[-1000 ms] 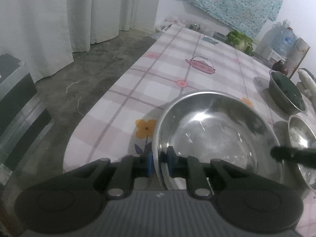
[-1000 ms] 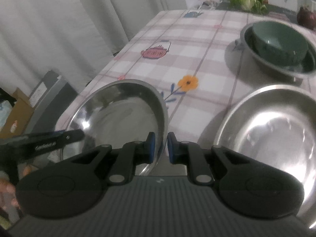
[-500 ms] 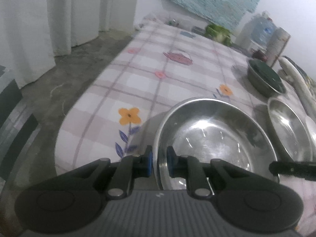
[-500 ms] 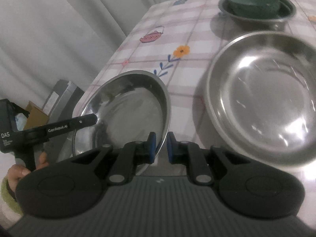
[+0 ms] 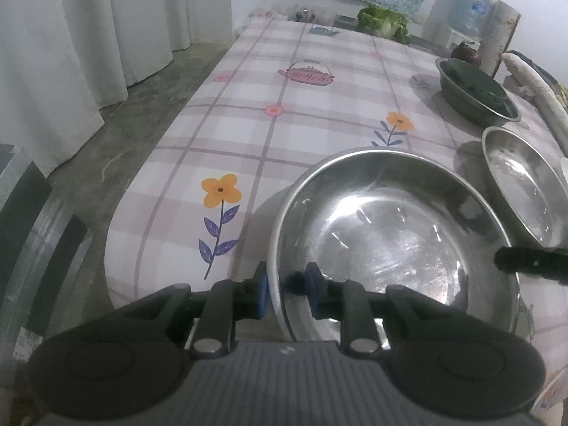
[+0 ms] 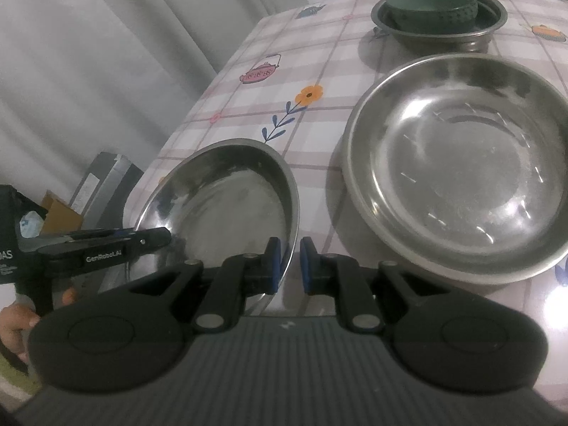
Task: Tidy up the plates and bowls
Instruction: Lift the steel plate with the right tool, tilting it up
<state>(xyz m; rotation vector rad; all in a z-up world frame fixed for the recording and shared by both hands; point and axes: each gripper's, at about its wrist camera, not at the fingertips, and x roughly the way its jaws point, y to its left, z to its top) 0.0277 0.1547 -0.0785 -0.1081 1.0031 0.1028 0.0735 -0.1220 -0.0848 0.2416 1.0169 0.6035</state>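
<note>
The left gripper (image 5: pixel 284 289) had its two blue-padded fingers closed on the near rim of a steel plate (image 5: pixel 394 238), one pad outside the rim and one inside. The right gripper (image 6: pixel 287 266) pinched the same plate (image 6: pixel 227 206) at its opposite edge, its jaws nearly together with the thin rim between them; whether the plate was lifted or resting could not be made out. Three steel dishes could be counted: this shallow round plate, a second and broader steel plate (image 6: pixel 458 163) just beside it on the table, and a deeper steel bowl (image 6: pixel 440 32) farther back. That bowl cradled a single dark green bowl (image 6: pixel 431 7) with a dimpled outer wall. All the steel was smooth and shiny, carrying faint scratches and bright glare. They sat on a glossy checked tablecloth (image 5: pixel 319 106) printed with orange flowers and pink teapots. In the left view the broader plate (image 5: pixel 522 191) was cut off by the frame edge. A leafy green vegetable (image 5: pixel 383 23) lay blurred at the far end.
</note>
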